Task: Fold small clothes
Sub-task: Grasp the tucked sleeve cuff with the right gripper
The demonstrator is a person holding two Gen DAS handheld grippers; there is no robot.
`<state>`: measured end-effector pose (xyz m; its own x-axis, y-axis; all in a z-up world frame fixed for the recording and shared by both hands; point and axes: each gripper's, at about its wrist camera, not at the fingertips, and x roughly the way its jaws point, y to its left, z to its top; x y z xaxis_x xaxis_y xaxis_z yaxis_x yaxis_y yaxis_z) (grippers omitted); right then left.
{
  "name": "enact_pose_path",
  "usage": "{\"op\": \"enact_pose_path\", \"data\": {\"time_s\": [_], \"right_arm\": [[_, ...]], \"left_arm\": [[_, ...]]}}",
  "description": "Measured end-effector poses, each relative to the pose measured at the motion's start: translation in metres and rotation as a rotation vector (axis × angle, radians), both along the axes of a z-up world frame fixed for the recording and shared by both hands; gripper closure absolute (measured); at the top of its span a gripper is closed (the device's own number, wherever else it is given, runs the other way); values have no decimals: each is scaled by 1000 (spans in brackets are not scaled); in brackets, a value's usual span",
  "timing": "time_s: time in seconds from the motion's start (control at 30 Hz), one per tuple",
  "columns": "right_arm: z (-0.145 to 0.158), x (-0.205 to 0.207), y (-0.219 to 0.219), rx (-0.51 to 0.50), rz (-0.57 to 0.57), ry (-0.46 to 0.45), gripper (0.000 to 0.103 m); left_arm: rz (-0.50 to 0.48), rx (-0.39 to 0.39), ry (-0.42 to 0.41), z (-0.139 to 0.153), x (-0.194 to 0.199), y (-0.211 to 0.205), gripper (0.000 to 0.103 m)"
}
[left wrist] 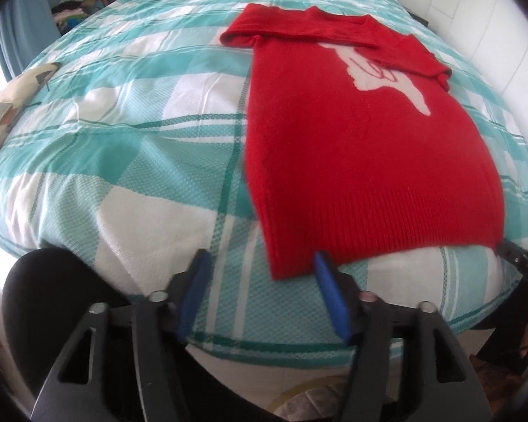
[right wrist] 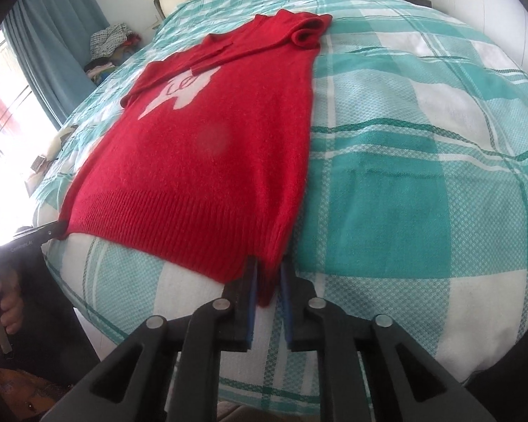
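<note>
While spread flat on the bed point(left wrist: 123, 161) with its ribbed hem point(left wrist: 387, 225) nearest the tongs, red sweater point(left wrist: 352, 147) seen with both sleeves folded across the chest, partly covering the white motif point(left wrist: 380, 81).

Left tongs point(left wrist: 260, 263): jaws wide apart, nothing between them, blue pads point(left wrist: 329, 292) bare. Poised at the hem's left corner, right pad just touching or just short of the knit edge; cannot tell which. Teal-and-white checked cover visible in the gap between the jaws.

Right tongs point(right wrist: 267, 281): jaws narrow, closed onto the hem's right corner, a tuck of red knit pinched between the pads and hanging a little below them. In the left wrist view, only a dark tip of these tongs visible at the far right, against the hem corner.

Beyond the tongs, sweater body running away up the bed, collar end farthest off. Left of the left tongs, well apart from the garment, a pale cushion-like item point(left wrist: 21, 98) near the bed's edge. Farther off to the left, blue curtain point(right wrist: 52, 28) and a heap of mixed laundry point(right wrist: 109, 45) beside it. Right of the right tongs, only checked cover.
</note>
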<state>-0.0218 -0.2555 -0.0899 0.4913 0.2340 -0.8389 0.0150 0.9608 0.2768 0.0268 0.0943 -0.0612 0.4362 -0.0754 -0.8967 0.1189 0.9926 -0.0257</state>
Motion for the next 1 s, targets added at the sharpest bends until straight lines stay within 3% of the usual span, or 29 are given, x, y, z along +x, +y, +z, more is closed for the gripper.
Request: {"op": "enact_pose_path", "data": {"time_s": [0.03,0.13,0.2,0.27,0.37,0.43,0.5,0.57,0.63,0.73,0.8,0.87,0.9,1.0], "right_arm": [[4,-5,-3,-8,3,9,73],[26,-16,-14,-105,8,-3,70],[55,-8,-20,-197,23,-52,70],[90,13,-18,-282,60,-123,69],[131,64,9,-337,165,-181,66],[142,105,39,-287,266,-178,63],[138,149,72,-221,328,-147,62],[121,193,102,-198,365,-96,62],[97,229,133,-275,397,-107,62],[49,273,163,-410,450,-112,62],[17,297,164,-448,457,-71,63],[7,305,149,-424,422,-98,69],[12,306,136,-406,376,-105,95],[52,296,76,-256,226,-164,97]], "left_arm": [[8,5,-13,7,-6,5,25],[37,5,-78,37,-17,22,25],[59,-47,-147,59,-9,28,24],[39,-114,-228,76,6,22,14],[-1,-172,-341,76,34,-4,9],[-22,-218,-351,56,56,-24,9],[-31,-256,-324,30,70,-37,9],[-29,-191,-236,6,80,-50,12],[-47,-183,-201,-3,82,-53,14],[-25,-151,-235,-2,78,-47,14],[-6,-135,-240,-3,79,-43,14],[9,-157,-223,-4,82,-38,14],[16,-171,-217,-5,84,-36,14],[24,-188,-209,-6,86,-34,14]]}}
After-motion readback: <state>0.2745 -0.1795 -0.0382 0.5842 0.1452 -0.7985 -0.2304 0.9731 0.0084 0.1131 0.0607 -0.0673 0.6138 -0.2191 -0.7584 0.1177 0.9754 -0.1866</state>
